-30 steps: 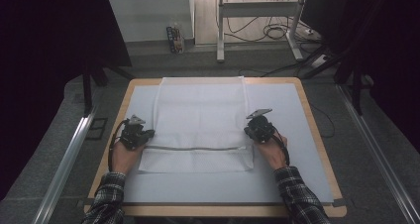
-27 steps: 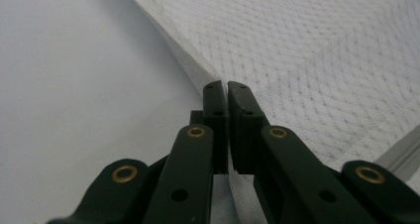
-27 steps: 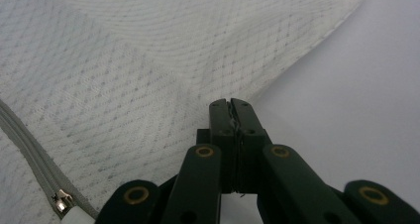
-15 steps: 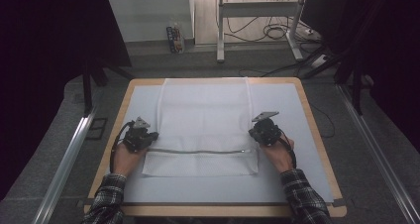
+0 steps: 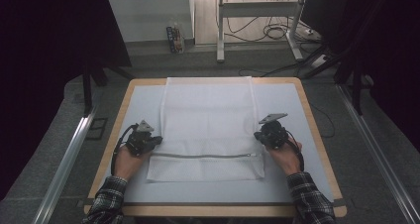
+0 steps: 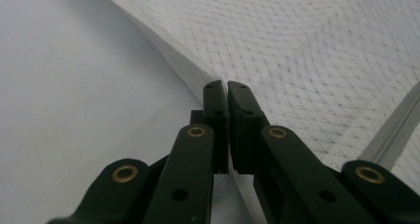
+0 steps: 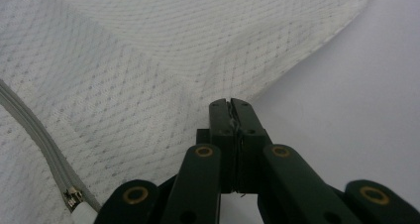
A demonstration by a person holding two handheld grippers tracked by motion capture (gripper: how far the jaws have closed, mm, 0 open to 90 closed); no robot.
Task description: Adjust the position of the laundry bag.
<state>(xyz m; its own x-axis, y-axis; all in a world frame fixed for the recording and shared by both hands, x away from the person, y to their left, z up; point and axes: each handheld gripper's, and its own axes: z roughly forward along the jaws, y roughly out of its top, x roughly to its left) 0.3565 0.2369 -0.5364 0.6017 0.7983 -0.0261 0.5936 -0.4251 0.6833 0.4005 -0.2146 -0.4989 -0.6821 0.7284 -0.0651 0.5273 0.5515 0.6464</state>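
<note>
While the white mesh bag (image 5: 207, 127) lies flat in the middle of the table (image 5: 307, 110), its long axis runs from the person's edge straight away toward the far edge, and its grey zipper (image 5: 203, 155) crosses it from side to side near the person's end. At the left, the left gripper (image 5: 148, 143) sits at the bag's left edge, beside the zipper's left end; at the right, the right gripper (image 5: 261, 136) sits at the bag's right edge, just above the zipper's pull end. In the left gripper view, that gripper (image 6: 227, 87) has its jaws pinched together on the bag's hem (image 6: 168, 50), with the zipper tape (image 6: 396, 127) off to one side. In the right gripper view, the other gripper (image 7: 231, 103) is likewise clamped on the mesh edge, cloth caught between the pads, and the zipper's metal stop (image 7: 73, 199) and white tab show, detail too small to make out from above.
</note>
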